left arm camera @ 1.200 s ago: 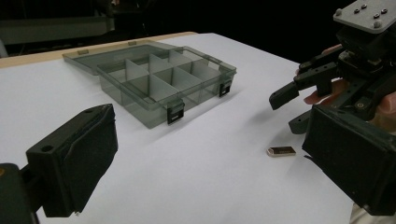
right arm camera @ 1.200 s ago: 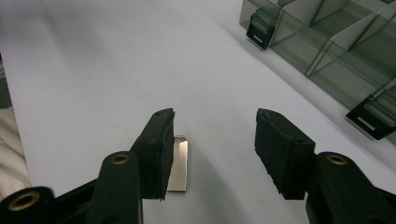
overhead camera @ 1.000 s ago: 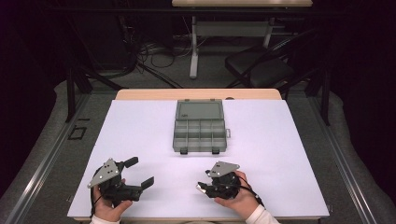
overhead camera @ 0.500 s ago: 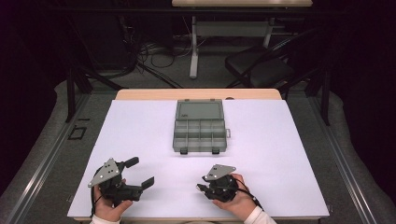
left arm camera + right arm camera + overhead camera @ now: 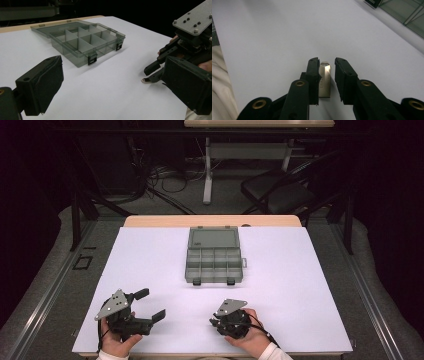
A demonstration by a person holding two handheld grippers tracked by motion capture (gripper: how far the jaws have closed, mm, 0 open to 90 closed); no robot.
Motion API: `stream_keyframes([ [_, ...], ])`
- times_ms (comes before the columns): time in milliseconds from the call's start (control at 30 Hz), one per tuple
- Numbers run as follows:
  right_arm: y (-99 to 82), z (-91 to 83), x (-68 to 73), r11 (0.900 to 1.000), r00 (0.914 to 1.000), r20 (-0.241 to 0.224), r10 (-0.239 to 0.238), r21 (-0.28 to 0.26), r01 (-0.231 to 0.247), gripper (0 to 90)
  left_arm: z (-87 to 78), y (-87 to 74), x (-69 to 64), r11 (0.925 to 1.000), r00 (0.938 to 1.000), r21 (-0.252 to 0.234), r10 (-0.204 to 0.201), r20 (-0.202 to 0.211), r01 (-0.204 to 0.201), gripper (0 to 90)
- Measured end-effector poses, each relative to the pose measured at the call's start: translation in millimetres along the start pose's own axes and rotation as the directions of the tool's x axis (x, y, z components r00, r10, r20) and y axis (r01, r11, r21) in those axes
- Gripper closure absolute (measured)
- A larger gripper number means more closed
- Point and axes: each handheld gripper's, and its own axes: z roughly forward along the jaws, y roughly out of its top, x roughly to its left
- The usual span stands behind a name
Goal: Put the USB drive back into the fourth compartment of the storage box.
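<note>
A small silver metal stick (image 5: 324, 82), like a flash drive, lies on the white table between the jaws of my right gripper (image 5: 327, 62). The jaws have just been closing. The left pad (image 5: 313, 75) touches the stick, while a narrow gap remains at the right pad (image 5: 342, 75). From above, the right gripper (image 5: 215, 321) rests low near the front edge and points left. My left gripper (image 5: 151, 304) stands wide open at the front left with nothing between its jaws. A clear grey compartment box (image 5: 214, 281) sits open at the table's middle back, its compartments looking empty.
The white sheet (image 5: 310, 285) covers the table, with a wooden edge (image 5: 150, 221) at the back. In the left gripper view the box (image 5: 75, 53) lies ahead and the right gripper (image 5: 150, 75) at the right. A chair (image 5: 280, 195) and desk legs stand beyond the table.
The right gripper's jaws have drawn much closer together around the silver stick. Both hands have stayed nearly in place, and the left gripper has kept its wide opening.
</note>
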Motion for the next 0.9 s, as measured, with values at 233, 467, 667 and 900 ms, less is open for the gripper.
stream_keyframes([
  [233, -0.4, 1.6, 0.7, 0.9999, 1.0000, -0.005, 0.001, 0.010, -0.001, 75.0, 0.5, -0.2, 0.0, 1.0000, 1.0000, 0.003, -0.003, 0.000, 0.003, 3.9],
  [467, -0.4, 1.7, -0.2, 0.9998, 1.0000, -0.004, 0.007, 0.018, -0.007, 75.7, 1.0, -0.3, 0.0, 1.0000, 1.0000, 0.005, -0.004, 0.002, 0.004, 3.9],
  [667, -0.9, 2.9, -0.2, 0.9997, 1.0000, -0.007, 0.007, 0.026, -0.006, 76.8, 1.2, -0.6, 0.5, 1.0000, 1.0000, 0.001, -0.009, 0.005, 0.008, 3.9],
  [900, -1.3, 3.4, -0.2, 0.9995, 0.9999, -0.010, 0.006, 0.030, -0.006, 78.2, 0.4, -0.5, 1.1, 0.9999, 0.9999, -0.001, -0.012, 0.003, 0.012, 3.9],
])
